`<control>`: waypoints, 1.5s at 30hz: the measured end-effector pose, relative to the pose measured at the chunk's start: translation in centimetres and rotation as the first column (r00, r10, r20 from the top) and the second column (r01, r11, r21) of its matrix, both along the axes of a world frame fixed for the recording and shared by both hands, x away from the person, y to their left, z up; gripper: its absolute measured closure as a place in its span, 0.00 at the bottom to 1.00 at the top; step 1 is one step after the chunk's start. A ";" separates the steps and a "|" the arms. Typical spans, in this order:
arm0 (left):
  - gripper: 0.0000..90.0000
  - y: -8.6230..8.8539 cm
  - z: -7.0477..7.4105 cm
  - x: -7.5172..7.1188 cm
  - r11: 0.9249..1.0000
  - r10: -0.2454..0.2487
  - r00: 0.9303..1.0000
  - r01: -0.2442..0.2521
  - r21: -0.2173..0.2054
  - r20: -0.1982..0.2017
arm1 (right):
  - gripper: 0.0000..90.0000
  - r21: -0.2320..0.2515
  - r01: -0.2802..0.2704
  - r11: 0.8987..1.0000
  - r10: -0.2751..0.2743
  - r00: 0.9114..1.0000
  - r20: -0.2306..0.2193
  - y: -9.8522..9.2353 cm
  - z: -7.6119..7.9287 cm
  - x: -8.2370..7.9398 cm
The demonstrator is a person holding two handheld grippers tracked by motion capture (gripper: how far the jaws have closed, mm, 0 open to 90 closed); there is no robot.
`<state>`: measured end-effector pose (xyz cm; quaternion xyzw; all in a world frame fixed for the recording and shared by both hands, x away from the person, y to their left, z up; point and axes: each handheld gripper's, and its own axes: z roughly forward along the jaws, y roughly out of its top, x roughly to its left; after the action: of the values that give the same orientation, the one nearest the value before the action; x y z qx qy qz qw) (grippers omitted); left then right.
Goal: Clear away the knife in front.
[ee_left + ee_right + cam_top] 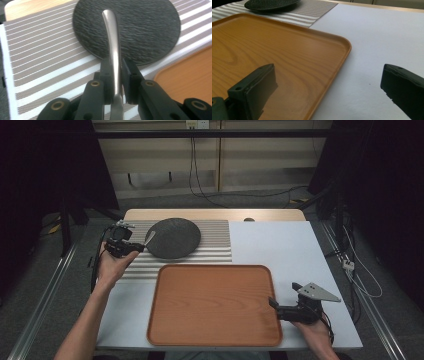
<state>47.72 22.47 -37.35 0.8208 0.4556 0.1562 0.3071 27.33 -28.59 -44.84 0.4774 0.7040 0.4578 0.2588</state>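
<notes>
A white table (280,250) bears a wooden tray (215,305) at the near middle, bare inside. Behind the tray's left part lies a striped mat (210,245), and a dark round plate (173,238) rests on the mat's left half.

The right gripper (282,300) sits at the tray's right edge, near its front corner. In the right gripper view its jaws stand wide apart, one over the tray's wood (274,57) and the other over the table's white top (374,45), with the rim between them and nothing in their grasp.

The left gripper (141,247) is at the mat's left edge, just beside the plate. Its jaws are clamped on a metal utensil handle (113,50), which rises between the pads and curves out over the plate (140,27). In the high view the metal end (149,238) reaches the plate's left rim; whether it touches cannot be told. The rest of the utensil is hidden behind the jaws.
</notes>
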 end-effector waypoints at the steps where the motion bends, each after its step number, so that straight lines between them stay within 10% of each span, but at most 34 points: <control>1: 0.89 -0.2 0.0 -0.2 1.000 -0.016 1.000 0.016 0.003 0.000 | 0.00 -0.001 -0.002 1.000 0.002 1.000 0.001 0.0 0.0 0.0; 26: 0.89 -6.9 -1.1 -5.2 0.991 -0.132 0.991 0.132 0.006 -0.001 | 0.00 0.000 -0.007 1.000 0.007 1.000 -0.002 0.0 0.0 0.1; 45: 0.89 -10.5 -4.0 -7.9 0.976 -0.208 0.974 0.213 0.049 -0.093 | 0.00 -0.006 -0.009 1.000 0.009 1.000 0.004 0.1 0.1 -0.1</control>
<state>39.86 11.93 -41.36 0.8792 0.3742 0.1003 0.2774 27.27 -28.47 -44.75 0.4724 0.7070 0.4577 0.2598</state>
